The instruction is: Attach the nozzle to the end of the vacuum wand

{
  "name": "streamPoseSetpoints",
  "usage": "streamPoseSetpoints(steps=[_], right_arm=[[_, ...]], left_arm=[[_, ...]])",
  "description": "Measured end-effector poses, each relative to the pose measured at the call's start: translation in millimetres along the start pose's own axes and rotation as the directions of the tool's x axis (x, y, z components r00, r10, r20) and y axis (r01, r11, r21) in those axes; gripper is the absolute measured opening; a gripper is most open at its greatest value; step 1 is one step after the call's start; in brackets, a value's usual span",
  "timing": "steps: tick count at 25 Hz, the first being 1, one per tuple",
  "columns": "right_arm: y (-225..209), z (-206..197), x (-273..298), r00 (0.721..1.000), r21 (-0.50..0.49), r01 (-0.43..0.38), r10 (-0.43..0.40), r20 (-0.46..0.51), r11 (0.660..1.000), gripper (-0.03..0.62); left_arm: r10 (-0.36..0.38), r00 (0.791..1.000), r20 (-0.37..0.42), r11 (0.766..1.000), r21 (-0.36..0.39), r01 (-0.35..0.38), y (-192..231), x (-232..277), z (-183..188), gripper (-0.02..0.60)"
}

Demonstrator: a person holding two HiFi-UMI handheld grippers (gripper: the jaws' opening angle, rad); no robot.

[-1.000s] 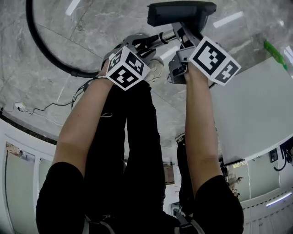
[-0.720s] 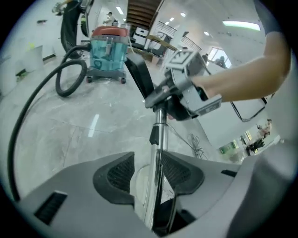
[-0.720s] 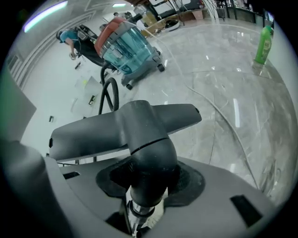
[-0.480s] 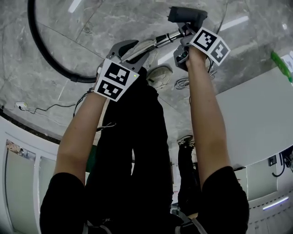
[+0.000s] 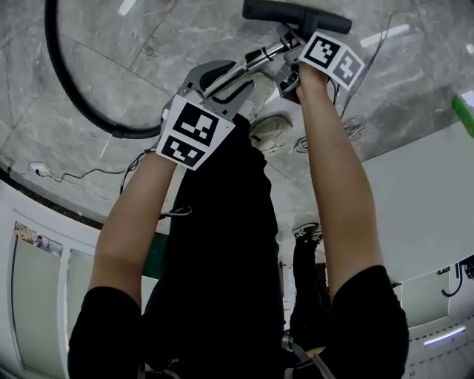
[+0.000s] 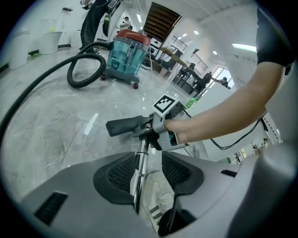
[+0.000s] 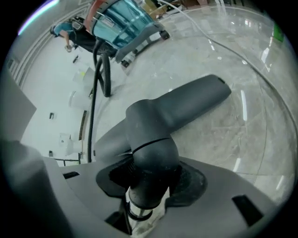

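The dark grey floor nozzle point(image 5: 296, 15) sits on the end of the chrome wand point(image 5: 255, 58). My right gripper point(image 5: 289, 66) is shut on the nozzle's round neck point(image 7: 151, 162), both pads against it, with the nozzle head point(image 7: 186, 109) low over the floor. Under the neck the wand's end point(image 7: 139, 211) shows. Further back, my left gripper point(image 5: 222, 78) stands open around the wand point(image 6: 139, 172); a gap shows beside the tube. From the left gripper view, the nozzle point(image 6: 123, 125) and right gripper point(image 6: 148, 135) lie ahead.
A teal canister vacuum point(image 6: 125, 53) stands far off, and its black hose point(image 5: 74, 89) curves over the grey marble floor. A white shoe point(image 5: 268, 132) and thin cables point(image 5: 348, 129) are below the hands. A white tabletop point(image 5: 422, 200) fills the right.
My right gripper has sunk toward the floor with the nozzle, which now looks smaller and flatter. The left gripper has shifted down-left in the head view, back along the wand.
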State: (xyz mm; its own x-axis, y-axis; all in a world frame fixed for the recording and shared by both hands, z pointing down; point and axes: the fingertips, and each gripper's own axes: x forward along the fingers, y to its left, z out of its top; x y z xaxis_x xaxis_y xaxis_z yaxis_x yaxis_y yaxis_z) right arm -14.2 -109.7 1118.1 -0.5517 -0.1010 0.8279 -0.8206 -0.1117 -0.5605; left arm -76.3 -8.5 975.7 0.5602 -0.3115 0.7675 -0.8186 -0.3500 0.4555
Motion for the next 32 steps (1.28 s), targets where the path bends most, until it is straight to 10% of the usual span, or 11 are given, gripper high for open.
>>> streamPoseSetpoints(steps=[17,20,24,28,32], right_arm=[[-34,-27,-64,0.987,-0.064,0.154,-0.156,-0.038,0.986,0.342],[-18,-6,-125,0.971,-0.182,0.223,-0.202,0.126,0.958,0.017],[30,14,-214,0.952,-0.273,0.187,-0.106,0.286,0.944,0.015],[86,39,-335,0.882,-0.276,0.178,-0.029,0.47,0.945,0.015],[147,66,-473,0.75,-0.326,0.274,0.011,0.661,0.905,0.014]], left_arm=[[0.036,0.999,-0.017,0.996,0.084,-0.034,-29,-5,23,0.187],[0.149,0.989,0.008,0.983,0.104,-0.149,-29,-20,46,0.175],[0.286,0.954,0.091,0.954,0.063,-0.292,-39,-61,94,0.012],[0.313,0.937,0.158,0.945,0.05,-0.324,-83,-111,153,0.011],[0.308,0.913,0.267,0.94,0.063,-0.336,-146,-172,231,0.009]])
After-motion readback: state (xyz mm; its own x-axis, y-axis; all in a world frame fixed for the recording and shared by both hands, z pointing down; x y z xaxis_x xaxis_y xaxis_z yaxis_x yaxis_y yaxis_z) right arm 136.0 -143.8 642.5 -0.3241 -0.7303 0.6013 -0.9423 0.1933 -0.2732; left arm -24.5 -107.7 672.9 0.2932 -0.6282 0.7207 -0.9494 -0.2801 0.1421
